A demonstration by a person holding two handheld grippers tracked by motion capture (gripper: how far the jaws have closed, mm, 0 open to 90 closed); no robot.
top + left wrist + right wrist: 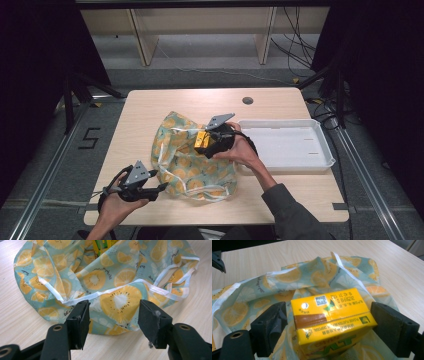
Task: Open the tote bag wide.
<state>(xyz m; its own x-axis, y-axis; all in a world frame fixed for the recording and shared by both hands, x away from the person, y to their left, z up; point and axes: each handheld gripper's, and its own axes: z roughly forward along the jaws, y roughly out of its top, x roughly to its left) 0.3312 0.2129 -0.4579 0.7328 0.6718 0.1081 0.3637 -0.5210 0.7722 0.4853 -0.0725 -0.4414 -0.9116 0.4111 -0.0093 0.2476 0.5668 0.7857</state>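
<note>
Lower left of the high view, the left hand-held gripper (159,187) is black with a grey three-cornered plate; lower right, a grey sleeve (295,215).

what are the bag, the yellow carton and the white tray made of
Bag: thin printed fabric, perhaps coated; it creases softly, with white sewn edging.
Carton: glossy printed paperboard, with folded seams and a foil straw hole.
Tray: looks like moulded white plastic, matte, with rounded corners.

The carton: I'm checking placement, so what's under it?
The carton sits over the fruit-print bag, between the right claw's jaws. Whatever lies beneath the fabric is hidden.
</note>
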